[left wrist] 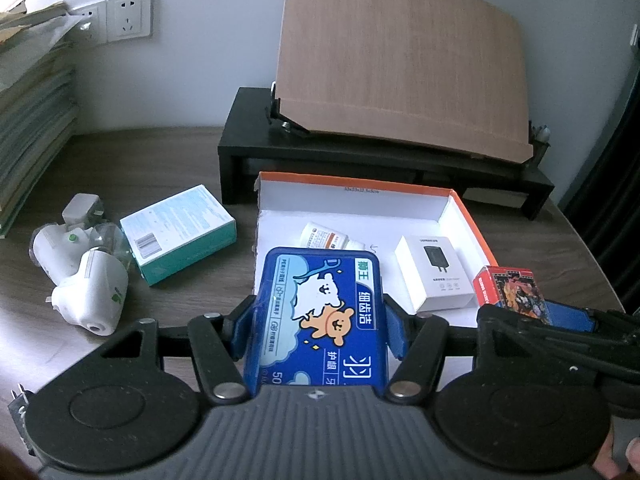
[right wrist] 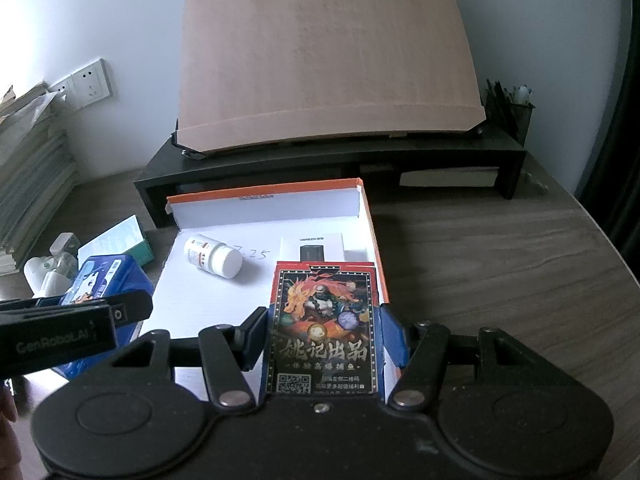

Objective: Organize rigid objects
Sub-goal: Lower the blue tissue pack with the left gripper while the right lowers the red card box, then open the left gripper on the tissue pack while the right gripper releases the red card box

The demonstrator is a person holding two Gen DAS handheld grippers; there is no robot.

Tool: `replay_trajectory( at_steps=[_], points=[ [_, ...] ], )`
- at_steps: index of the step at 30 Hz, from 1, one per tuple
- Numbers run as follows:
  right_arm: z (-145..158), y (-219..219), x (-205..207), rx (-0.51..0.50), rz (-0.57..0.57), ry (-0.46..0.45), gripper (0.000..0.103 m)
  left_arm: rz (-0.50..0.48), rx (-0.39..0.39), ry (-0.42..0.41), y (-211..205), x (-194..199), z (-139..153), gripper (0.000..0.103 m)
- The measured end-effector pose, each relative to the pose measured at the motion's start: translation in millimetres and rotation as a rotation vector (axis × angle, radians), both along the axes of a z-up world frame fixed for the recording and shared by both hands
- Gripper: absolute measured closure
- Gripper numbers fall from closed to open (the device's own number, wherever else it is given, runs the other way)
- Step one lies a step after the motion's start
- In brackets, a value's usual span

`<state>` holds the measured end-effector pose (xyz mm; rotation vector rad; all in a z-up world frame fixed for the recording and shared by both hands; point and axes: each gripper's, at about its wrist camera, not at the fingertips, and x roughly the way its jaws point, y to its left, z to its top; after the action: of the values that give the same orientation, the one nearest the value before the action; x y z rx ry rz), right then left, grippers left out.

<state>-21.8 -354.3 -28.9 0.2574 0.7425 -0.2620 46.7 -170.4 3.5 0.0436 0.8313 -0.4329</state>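
Observation:
My left gripper (left wrist: 320,322) is shut on a blue floss-pick box (left wrist: 320,316) with a cartoon bear, held over the near left edge of the orange-rimmed white tray (left wrist: 468,216). My right gripper (right wrist: 324,334) is shut on a red-and-black card box (right wrist: 324,328), held over the tray's near right corner (right wrist: 370,216). Inside the tray lie a white pill bottle (right wrist: 214,258) and a white charger box (left wrist: 434,274). The card box also shows in the left wrist view (left wrist: 508,290), and the blue box shows in the right wrist view (right wrist: 106,280).
A teal box (left wrist: 180,232) and white plug adapters (left wrist: 80,268) lie left of the tray. A black monitor riser (right wrist: 332,164) with a tilted wooden board (right wrist: 328,64) stands behind it. Stacked papers (left wrist: 32,128) stand far left; a pen holder (right wrist: 508,112) stands at the right.

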Motion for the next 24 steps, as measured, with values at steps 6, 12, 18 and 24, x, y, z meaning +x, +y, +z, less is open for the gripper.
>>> replay_trajectory(
  at_steps=[6,12,18,24],
  points=[
    [-1.6,-0.7,3.4,0.002,-0.002,0.011,0.032,-0.002,0.002,0.008,-1.1,2.3,-1.4,0.039],
    [-4.9,-1.8,5.8,0.004,-0.006,0.024,0.032,-0.003,0.008,0.019,-3.8,5.4,-4.2,0.039],
    [-9.0,-4.3,9.2,0.009,-0.001,0.039,0.031,-0.009,0.014,0.031,-8.0,10.5,-7.8,0.039],
    [-10.4,-5.2,9.9,-0.005,0.012,0.038,0.032,-0.016,0.018,0.044,-13.0,15.1,-12.4,0.039]
  ],
)
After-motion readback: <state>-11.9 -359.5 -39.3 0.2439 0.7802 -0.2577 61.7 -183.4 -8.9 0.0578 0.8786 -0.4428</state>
